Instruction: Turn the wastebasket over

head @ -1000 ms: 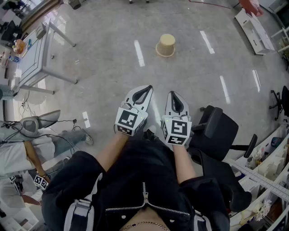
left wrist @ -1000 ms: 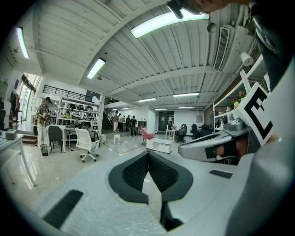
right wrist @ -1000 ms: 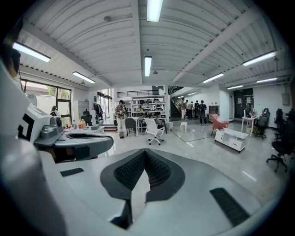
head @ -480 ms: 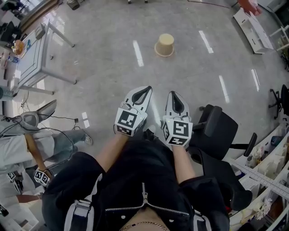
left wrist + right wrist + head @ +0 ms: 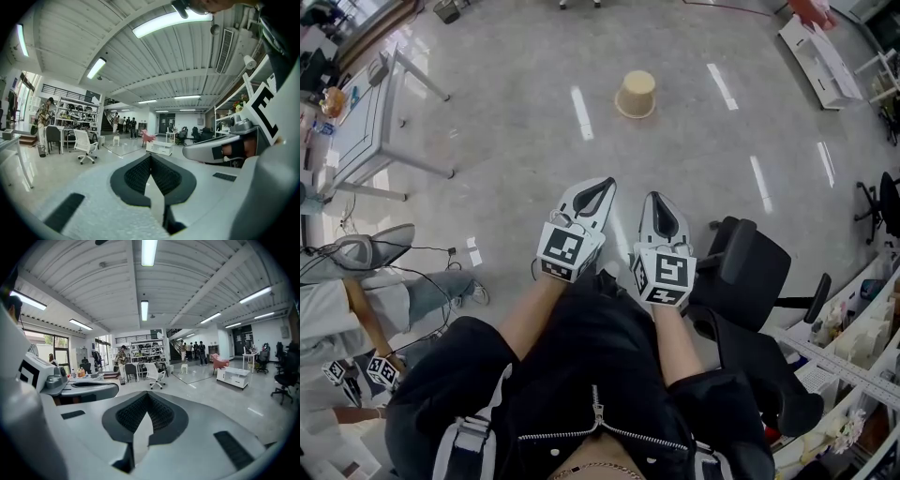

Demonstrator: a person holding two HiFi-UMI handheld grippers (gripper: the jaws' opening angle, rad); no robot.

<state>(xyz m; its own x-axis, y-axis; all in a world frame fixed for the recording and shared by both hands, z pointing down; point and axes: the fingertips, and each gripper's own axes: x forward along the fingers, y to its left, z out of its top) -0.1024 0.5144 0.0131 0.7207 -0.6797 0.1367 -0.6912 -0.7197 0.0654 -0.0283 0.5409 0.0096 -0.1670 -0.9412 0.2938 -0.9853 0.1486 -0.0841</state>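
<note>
**Floor gap to the wastebasket is not closing: nothing is under way yet**

Floor (image 5: 516,178) is taking up most of the head view, open and glossy. The white desk (image 5: 366,122) is sitting at the left edge and the black office chair (image 5: 750,272) just beside your right side.

Over the last second almost nothing is changing. The whole scene is drifting slightly leftward in the head view, which I'm reading as your head turning, not as you stepping. The seated bystander (image 5: 422,295) at lower left is shifting a little.

The wastebasket (image 5: 636,94) is sitting out on the open floor, well apart from you, straight ahead and near the top of the head view. It is drifting with everything else, so it is staying untouched. It looks to be standing wide end down with the narrow closed end up, but it is too small to be sure.

You're keeping both tools close to your body, side by side. The left gripper (image 5: 598,192) and right gripper (image 5: 661,202) are pointing out over the floor. In each gripper view the jaws are pressed together and pinching nothing.

For the task, this means the approach isn't starting. You're going to need to walk in, spread the tongs and get down to the basket.
</note>
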